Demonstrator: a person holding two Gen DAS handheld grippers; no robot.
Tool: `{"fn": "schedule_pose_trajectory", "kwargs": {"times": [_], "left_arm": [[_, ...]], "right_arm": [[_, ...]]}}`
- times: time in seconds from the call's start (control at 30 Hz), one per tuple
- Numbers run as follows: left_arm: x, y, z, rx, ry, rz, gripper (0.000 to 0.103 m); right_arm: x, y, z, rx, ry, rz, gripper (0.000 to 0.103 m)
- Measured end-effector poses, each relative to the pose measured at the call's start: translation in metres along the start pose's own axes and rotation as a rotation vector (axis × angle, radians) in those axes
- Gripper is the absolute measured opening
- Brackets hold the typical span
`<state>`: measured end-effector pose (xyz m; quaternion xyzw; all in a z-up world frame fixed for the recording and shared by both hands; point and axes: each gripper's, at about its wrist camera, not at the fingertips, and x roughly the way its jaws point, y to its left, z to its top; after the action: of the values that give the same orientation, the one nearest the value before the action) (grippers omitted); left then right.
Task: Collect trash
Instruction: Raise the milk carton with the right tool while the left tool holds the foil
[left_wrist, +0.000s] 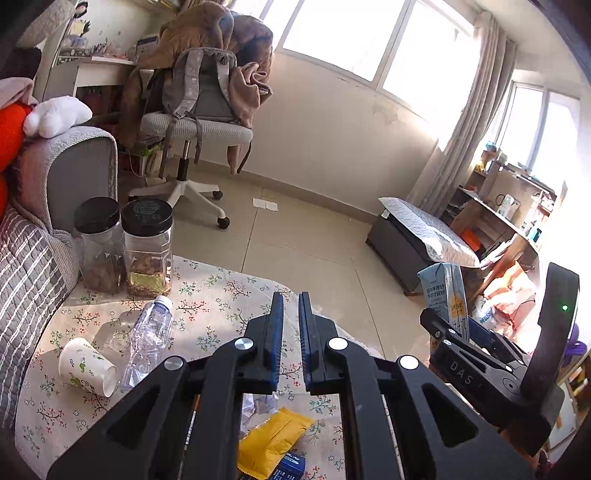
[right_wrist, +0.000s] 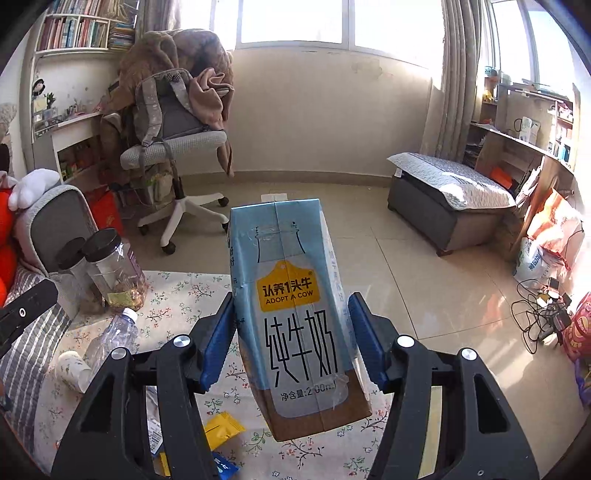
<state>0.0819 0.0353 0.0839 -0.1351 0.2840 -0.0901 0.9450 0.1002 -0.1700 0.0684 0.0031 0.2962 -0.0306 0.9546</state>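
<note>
My right gripper (right_wrist: 291, 314) is shut on a light-blue milk carton (right_wrist: 295, 314) and holds it upright above the floral-cloth table (right_wrist: 192, 295); the carton also shows in the left wrist view (left_wrist: 445, 295). My left gripper (left_wrist: 291, 306) is shut and empty above the table. On the table lie a crushed clear plastic bottle (left_wrist: 149, 338), a tipped paper cup (left_wrist: 86, 367), a yellow wrapper (left_wrist: 273, 439), crumpled paper (left_wrist: 264, 404) and a blue packet (left_wrist: 290, 467).
Two black-lidded jars (left_wrist: 147, 251) stand at the table's far left corner beside a grey sofa (left_wrist: 44, 229). A swivel chair (left_wrist: 192, 129) piled with clothes stands beyond. A grey bench (right_wrist: 447, 199), shelves, bags (right_wrist: 546, 236) and cables (right_wrist: 539, 314) are at the right.
</note>
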Motion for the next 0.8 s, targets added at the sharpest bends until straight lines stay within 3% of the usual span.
{"fn": "schedule_pose_trajectory", "kwargs": {"times": [0.13, 0.2, 0.23, 0.27, 0.33, 0.43, 0.5, 0.67, 0.8], "left_arm": [[0.001, -0.011, -0.011, 0.033, 0.038, -0.009, 0.006], [0.015, -0.007, -0.016, 0.034, 0.12, 0.006, 0.007], [0.026, -0.002, -0.019, 0.018, 0.189, -0.002, 0.014], [0.038, 0.006, -0.023, -0.007, 0.252, -0.006, 0.032], [0.06, 0.019, -0.034, -0.044, 0.339, 0.024, 0.057], [0.093, 0.02, -0.055, -0.003, 0.435, 0.064, 0.059], [0.116, 0.009, -0.069, 0.058, 0.519, 0.057, 0.07], [0.16, -0.013, -0.093, 0.122, 0.576, 0.115, 0.077], [0.193, -0.019, -0.103, 0.27, 0.571, 0.293, 0.079]], "right_arm": [[-0.013, -0.018, -0.014, -0.002, 0.008, -0.018, 0.058], [-0.017, -0.029, -0.021, -0.001, 0.007, -0.032, 0.058], [-0.017, -0.033, -0.025, 0.001, 0.007, -0.038, 0.058], [-0.016, -0.037, -0.029, 0.006, 0.012, -0.041, 0.058], [-0.01, -0.048, -0.037, 0.04, 0.025, -0.037, 0.058], [0.005, -0.063, -0.049, 0.107, 0.053, -0.022, 0.058], [0.015, -0.069, -0.057, 0.122, 0.072, -0.025, 0.058], [0.029, -0.082, -0.059, 0.159, 0.115, -0.007, 0.058], [0.032, -0.084, -0.059, 0.168, 0.126, 0.011, 0.058]]}}
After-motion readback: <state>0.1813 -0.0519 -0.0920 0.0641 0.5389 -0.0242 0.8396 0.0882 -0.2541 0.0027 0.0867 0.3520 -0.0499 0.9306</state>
